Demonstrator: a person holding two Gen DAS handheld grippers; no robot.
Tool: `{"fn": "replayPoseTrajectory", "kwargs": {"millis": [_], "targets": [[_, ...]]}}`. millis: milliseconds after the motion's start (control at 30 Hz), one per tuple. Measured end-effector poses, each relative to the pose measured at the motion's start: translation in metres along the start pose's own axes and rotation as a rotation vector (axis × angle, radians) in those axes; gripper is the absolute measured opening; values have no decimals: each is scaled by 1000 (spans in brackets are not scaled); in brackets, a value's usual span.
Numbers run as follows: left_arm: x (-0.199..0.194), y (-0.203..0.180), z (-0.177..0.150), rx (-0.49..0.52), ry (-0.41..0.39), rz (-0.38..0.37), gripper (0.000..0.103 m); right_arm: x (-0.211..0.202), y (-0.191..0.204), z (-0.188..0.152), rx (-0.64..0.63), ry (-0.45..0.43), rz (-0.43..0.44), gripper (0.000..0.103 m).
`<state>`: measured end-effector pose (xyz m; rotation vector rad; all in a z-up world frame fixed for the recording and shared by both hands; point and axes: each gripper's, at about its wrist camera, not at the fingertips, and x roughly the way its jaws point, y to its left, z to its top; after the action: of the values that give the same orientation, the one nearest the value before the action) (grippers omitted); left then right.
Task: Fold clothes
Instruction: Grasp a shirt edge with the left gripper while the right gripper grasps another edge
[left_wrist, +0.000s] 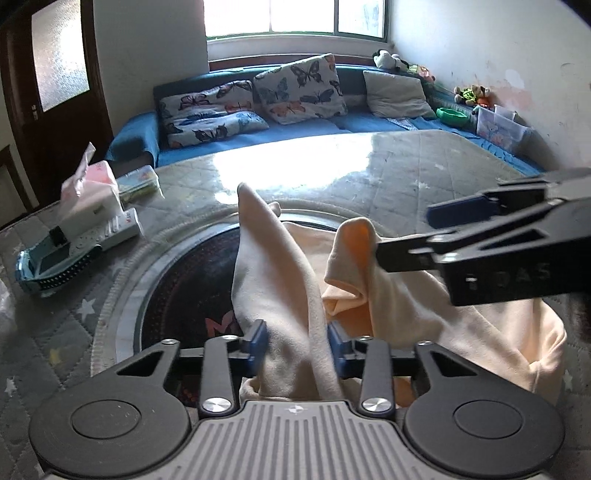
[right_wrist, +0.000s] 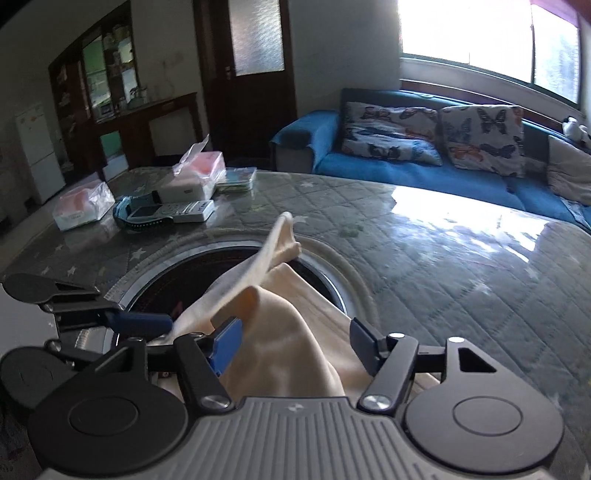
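A cream garment (left_wrist: 280, 273) lies bunched on the quilted surface (left_wrist: 406, 173). The left gripper (left_wrist: 297, 347) pinches a raised fold of it between narrow jaws. The right gripper (right_wrist: 291, 341) straddles another fold, jaws wider, not pressing.

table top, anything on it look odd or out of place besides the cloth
Nothing is spilled or broken. The clutter sits at the far left: a tissue pack, a remote and a torn-open pack. The cream garment lies bunched, partly over the table's dark round inset.
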<state>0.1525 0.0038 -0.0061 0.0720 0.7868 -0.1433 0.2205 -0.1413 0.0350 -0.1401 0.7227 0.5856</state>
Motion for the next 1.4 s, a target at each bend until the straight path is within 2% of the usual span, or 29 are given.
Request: {"fn": "replayPoseTrajectory", "kwargs": {"millis": [133, 333, 400, 533, 767, 900, 1000, 1033, 1067, 1233, 1400], "targets": [[3, -1, 4, 3, -2, -3, 38, 22, 1, 5, 3, 33, 32, 50], [8, -8, 8, 56, -17, -6, 35, 31, -4, 1, 19, 57, 45, 19], [10, -8, 6, 73, -17, 3, 17, 27, -6, -1, 27, 51, 38, 11], [4, -1, 2, 51, -23, 22, 7, 7, -14, -5, 49, 7, -4, 4], [-32, 24, -9, -19, -78, 74, 3, -44, -34, -13, 104, -93, -80, 3], [-50, 36, -17, -69, -94, 94, 3, -54, -32, -15, 94, -100, -70, 8], [-65, 42, -27, -90, -109, 116, 3, -45, -22, -13, 69, -80, -48, 24], [-69, 44, -31, -96, -114, 123, 3, -38, -19, -12, 62, -71, -38, 35], [-74, 46, -34, -103, -119, 130, 3, -31, -16, -11, 54, -62, -29, 38], [-89, 63, -52, -157, -102, 159, 3, 7, -1, -8, 28, -8, 1, 44], [-98, 70, -72, -183, -76, 169, 3, 41, 6, -11, 15, 51, -9, 42]]}}
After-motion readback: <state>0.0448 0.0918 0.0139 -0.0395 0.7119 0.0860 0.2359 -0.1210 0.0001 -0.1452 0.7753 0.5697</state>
